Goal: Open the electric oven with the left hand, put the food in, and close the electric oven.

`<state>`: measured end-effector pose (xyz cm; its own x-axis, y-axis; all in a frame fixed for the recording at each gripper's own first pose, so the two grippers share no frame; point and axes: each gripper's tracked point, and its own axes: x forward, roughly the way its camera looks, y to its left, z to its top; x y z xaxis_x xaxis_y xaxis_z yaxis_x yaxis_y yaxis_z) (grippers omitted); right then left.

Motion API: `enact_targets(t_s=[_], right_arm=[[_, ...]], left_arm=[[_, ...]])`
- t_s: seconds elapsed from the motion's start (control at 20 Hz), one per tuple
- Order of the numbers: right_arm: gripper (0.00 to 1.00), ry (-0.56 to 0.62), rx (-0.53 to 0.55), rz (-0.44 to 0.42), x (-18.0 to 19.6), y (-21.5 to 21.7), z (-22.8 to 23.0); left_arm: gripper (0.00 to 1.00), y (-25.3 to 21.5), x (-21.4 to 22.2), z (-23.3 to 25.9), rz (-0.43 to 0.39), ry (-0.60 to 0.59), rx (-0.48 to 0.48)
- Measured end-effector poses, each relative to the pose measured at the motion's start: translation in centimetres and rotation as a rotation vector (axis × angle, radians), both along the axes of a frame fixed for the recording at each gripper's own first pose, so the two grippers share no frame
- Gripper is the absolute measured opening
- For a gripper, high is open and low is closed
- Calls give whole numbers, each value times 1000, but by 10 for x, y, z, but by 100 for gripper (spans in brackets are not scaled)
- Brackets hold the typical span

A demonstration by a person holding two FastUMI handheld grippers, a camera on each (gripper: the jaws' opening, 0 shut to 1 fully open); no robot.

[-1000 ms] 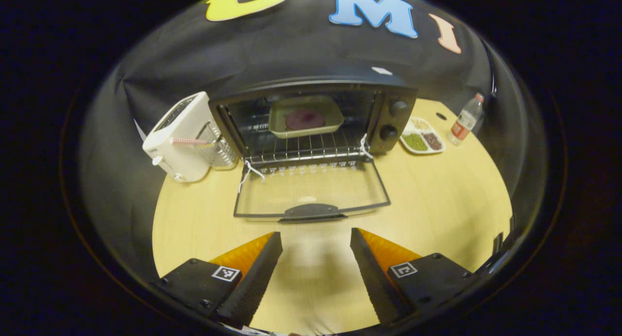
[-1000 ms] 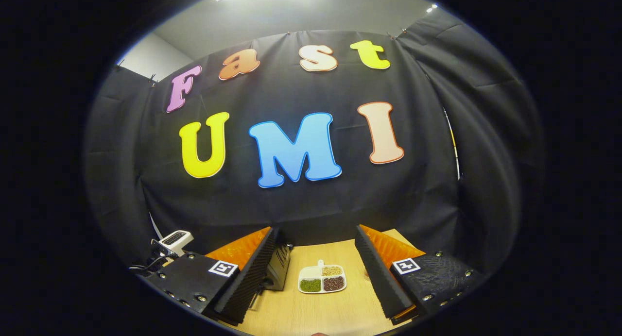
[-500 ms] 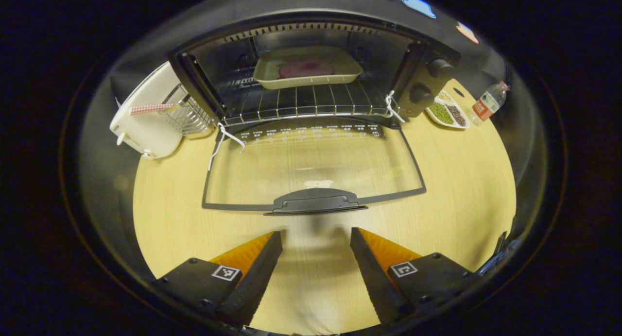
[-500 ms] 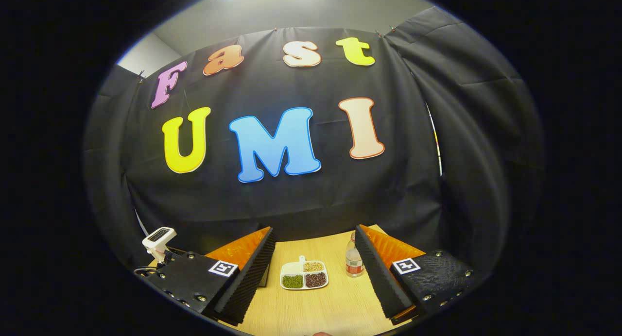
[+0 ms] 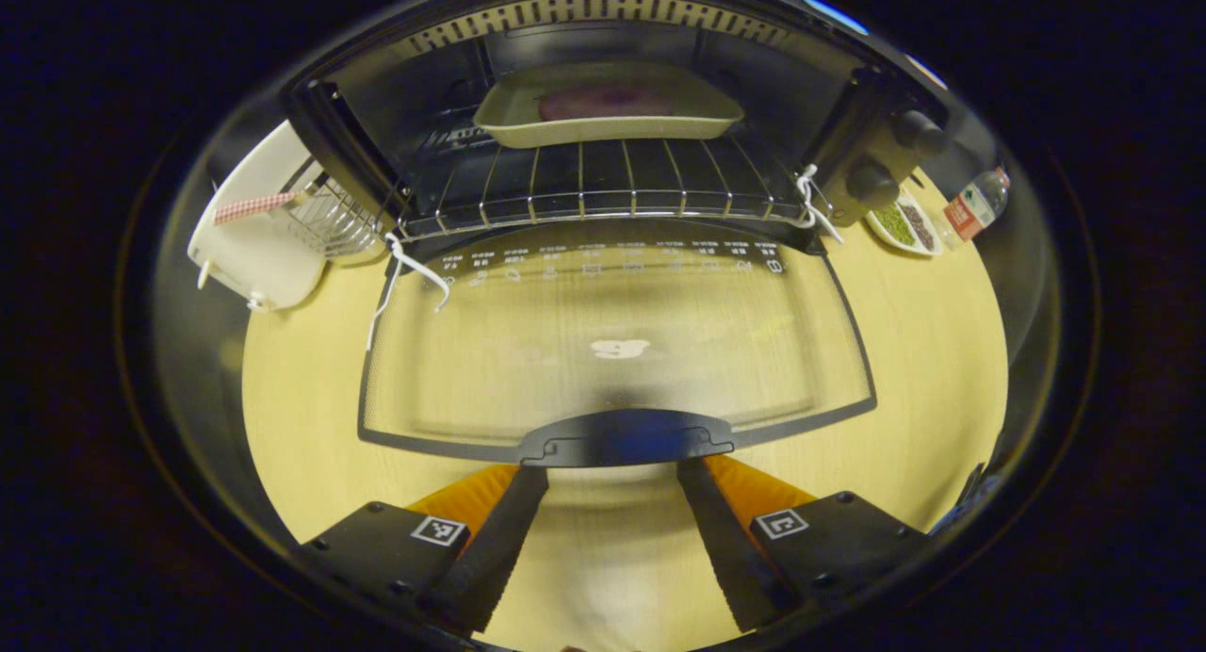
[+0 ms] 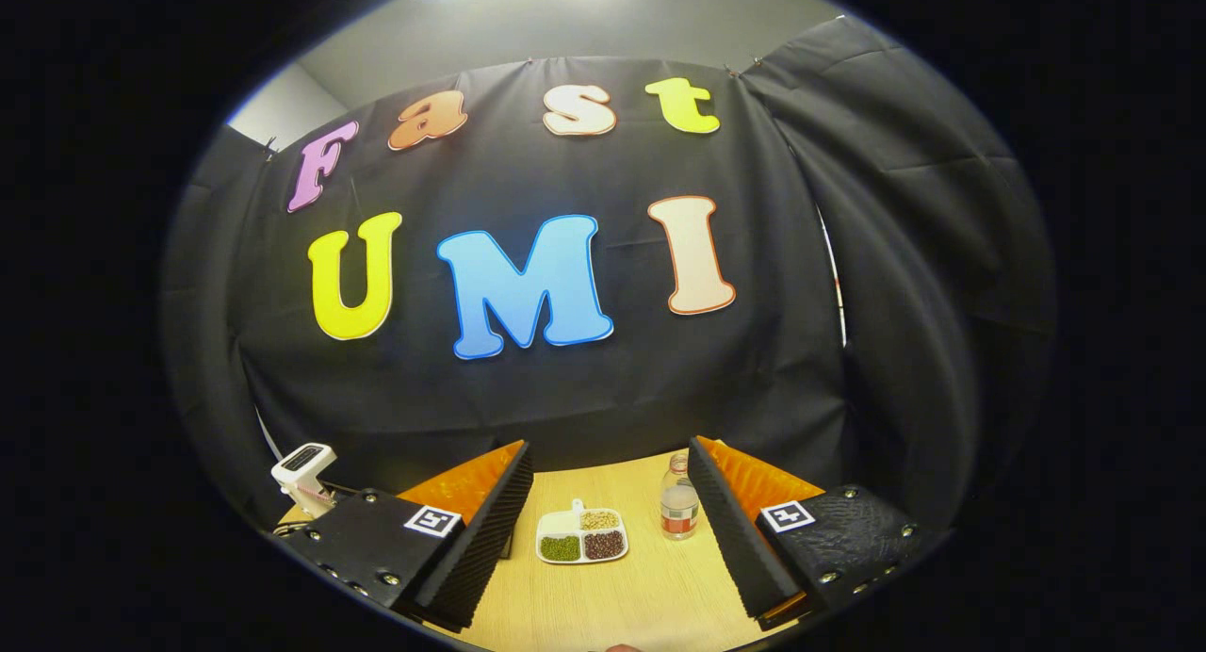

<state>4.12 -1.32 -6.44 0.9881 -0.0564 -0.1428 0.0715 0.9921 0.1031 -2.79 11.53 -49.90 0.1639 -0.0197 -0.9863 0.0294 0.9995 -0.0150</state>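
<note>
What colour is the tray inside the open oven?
Pale beige tray, best in the left gripper view.

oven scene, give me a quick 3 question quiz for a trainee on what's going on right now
1. True or false: the oven door is folded down flat and open.
2. Where is the tray of food? A) on the table beside the toaster B) on the wire rack inside the oven C) between the right gripper's fingers
3. Fill in: the left gripper is open, its fingertips just short of the door's black ______.

Key
1. True.
2. B.
3. handle. The right gripper is also open, with the divided dish and bottle farther off on the table.
</note>
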Motion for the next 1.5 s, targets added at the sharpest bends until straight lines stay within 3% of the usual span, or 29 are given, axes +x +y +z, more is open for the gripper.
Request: enact_targets(t_s=[0.05, 0.15, 0.2, 0.25, 0.45, 0.5, 0.7, 0.8, 0.95, 1.2, 1.4, 1.5], right_arm=[[100, 2, 0, 4, 1, 3, 0], [100, 4, 2, 18, 2, 10, -1], [100, 2, 3, 24, 4, 13, 0], [100, -3, 3, 29, 4, 16, 2], [100, -15, 5, 54, 6, 30, 6], [100, -16, 4, 60, 6, 33, 6], [100, -15, 5, 74, 5, 41, 7], [100, -18, 1, 71, 3, 39, 8], [100, -16, -4, 55, 1, 32, 8], [100, -2, 7, 34, -2, 25, 1], [100, 9, 4, 31, 1, 22, -3], [100, 14, 3, 38, 0, 21, -6]], left_arm=[[96, 1, -1, 0, -11, 3, 3], [100, 0, -1, 3, -4, -4, 0], [91, 0, -1, 6, -3, -10, -1], [96, 0, -1, 11, -8, -21, -1], [96, 0, -2, 35, -18, -84, -11], [100, 0, -1, 41, -21, -101, -13], [95, 1, 4, 49, -28, -142, -14], [100, 0, 9, 50, -31, -151, -7], [96, 0, 16, 52, -33, -169, -4], [100, 3, 27, 65, -39, -218, 15], [96, 11, 41, 87, -14, -306, 43], [100, 18, 54, 106, 9, -376, 63]])
